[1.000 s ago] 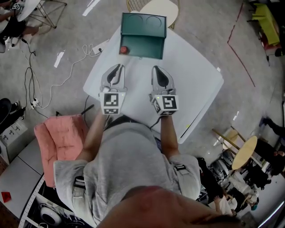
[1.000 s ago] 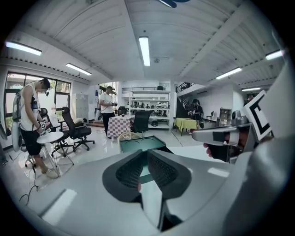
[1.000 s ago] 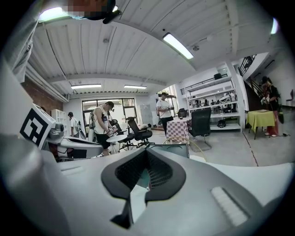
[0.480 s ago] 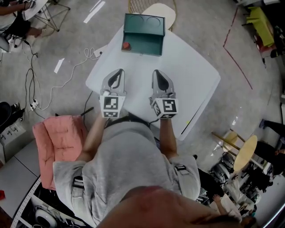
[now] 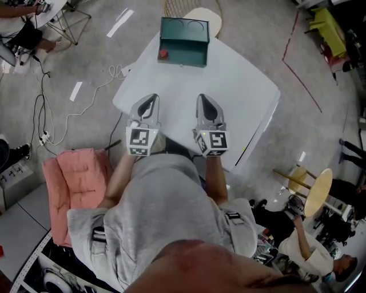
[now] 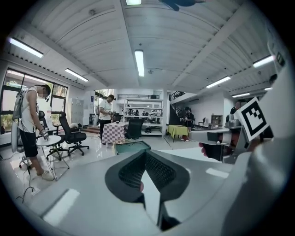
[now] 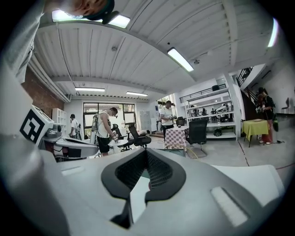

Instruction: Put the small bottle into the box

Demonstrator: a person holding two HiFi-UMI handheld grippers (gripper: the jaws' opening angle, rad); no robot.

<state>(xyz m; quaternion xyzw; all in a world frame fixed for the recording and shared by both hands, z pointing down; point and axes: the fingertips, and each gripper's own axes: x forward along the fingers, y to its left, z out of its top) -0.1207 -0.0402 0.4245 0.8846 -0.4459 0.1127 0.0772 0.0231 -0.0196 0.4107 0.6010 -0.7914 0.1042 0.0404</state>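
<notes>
Head view is giving the layout. The left gripper (image 5: 151, 98) and the right gripper (image 5: 205, 98) are being held side by side over the near edge of the white table (image 5: 246, 86), at its 6 o'clock. Both pairs of jaws are being held pressed together, and nothing is being pinched by them.

The green box (image 5: 184, 28) is standing at the table's 12 o'clock, well apart from the grippers. The small bottle (image 5: 163, 54) is judged to be the red-topped thing at the box's 8 o'clock corner. Whether it is lying inside the box or only touching its front cannot be told.

If it is not yet inside, the jaws of one gripper should be spread before the reach, probably the left one, being on the bottle's side. The bottle should be approached from 6 o'clock, pinched below its top, lifted over the wall and released low.

Nothing is lying on the table between the grippers and the box. A chair (image 5: 197, 11) is standing behind the box, a pink cushion (image 5: 77, 177) is at 8 o'clock, a white cable (image 5: 86, 109) is on the floor at 10 o'clock, and a round wooden table (image 5: 317, 191) is at 4 o'clock. None of them is judged to be in the way.
</notes>
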